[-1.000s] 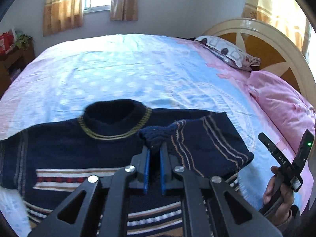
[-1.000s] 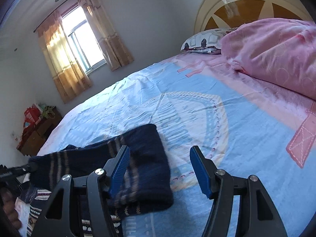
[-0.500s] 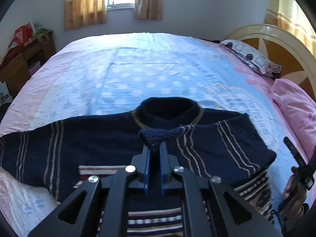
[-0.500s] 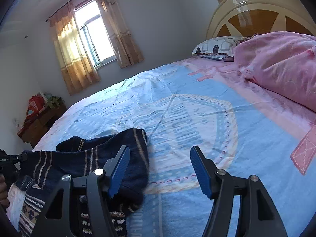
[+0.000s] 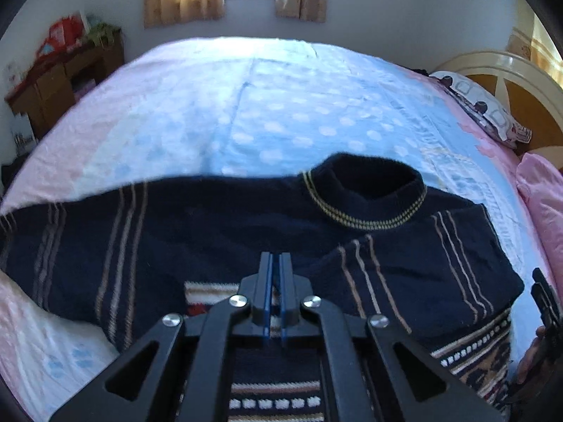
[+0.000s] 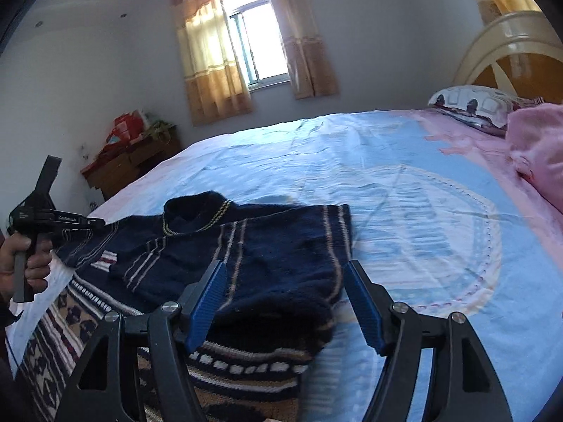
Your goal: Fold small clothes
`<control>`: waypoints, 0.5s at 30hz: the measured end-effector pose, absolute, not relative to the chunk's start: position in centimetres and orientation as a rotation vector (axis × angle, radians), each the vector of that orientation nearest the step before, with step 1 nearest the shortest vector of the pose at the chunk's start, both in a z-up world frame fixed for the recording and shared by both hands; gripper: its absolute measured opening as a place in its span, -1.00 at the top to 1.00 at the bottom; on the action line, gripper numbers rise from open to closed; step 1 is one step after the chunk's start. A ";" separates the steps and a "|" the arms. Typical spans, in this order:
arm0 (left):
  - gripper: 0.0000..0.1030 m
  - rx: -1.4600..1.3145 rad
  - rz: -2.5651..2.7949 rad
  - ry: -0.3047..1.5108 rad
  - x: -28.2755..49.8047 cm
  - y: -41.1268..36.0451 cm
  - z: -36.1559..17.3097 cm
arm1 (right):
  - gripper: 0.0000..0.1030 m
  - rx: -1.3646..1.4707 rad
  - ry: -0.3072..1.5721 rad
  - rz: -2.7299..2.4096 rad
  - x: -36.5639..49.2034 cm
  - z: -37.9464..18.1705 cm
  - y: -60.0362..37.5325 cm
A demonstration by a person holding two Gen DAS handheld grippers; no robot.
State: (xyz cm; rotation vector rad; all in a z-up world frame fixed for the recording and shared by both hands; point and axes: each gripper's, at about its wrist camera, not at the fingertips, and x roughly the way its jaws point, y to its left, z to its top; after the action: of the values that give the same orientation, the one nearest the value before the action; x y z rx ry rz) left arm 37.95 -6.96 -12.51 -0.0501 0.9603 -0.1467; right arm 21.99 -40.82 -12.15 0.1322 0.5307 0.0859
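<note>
A navy knit sweater with tan stripes and a patterned hem lies flat on the bed. Its right sleeve is folded across the chest; its left sleeve lies stretched out. My left gripper is shut and empty above the chest, with nothing between its pads. It shows at the left edge of the right wrist view, held in a hand. My right gripper is open and empty over the folded sleeve. It also shows at the right edge of the left wrist view.
The bed sheet is blue and pink. A pink blanket and a patterned pillow lie by the headboard on the right. A wooden cabinet stands past the bed's far left corner.
My left gripper has let go of the sleeve cuff, which now lies folded on the chest, and has swung left. My right gripper has moved left over the folded sleeve.
</note>
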 end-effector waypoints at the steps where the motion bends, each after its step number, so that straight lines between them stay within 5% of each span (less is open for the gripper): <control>1: 0.82 -0.089 -0.157 0.991 38.0 -6.9 -13.1 | -0.35 0.139 0.531 0.083 22.0 -12.2 -41.0; 3: 0.07 -0.153 -0.164 1.071 38.4 -7.0 -14.6 | -0.35 0.148 0.535 0.070 22.1 -12.4 -41.2; 5: -0.16 -0.195 -0.147 1.091 38.5 -7.4 -16.0 | -0.35 0.148 0.538 0.063 22.2 -12.4 -41.3; 10: -0.01 -0.093 -0.131 1.114 38.7 -10.2 -18.3 | -0.36 0.132 0.539 0.058 22.2 -12.4 -41.1; 12: 0.81 -0.020 -0.143 1.068 38.4 -11.3 -18.0 | -0.36 0.138 0.544 0.057 22.3 -12.4 -41.2; 15: 0.81 -0.010 -0.151 1.040 38.1 -11.4 -16.9 | -0.36 0.145 0.550 0.050 22.3 -12.5 -41.5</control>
State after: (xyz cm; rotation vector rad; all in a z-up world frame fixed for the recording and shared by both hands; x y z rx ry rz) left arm 38.13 -11.37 -16.85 -0.0099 1.0399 -0.1513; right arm 22.35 -41.46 -12.50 0.1450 0.5497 0.0497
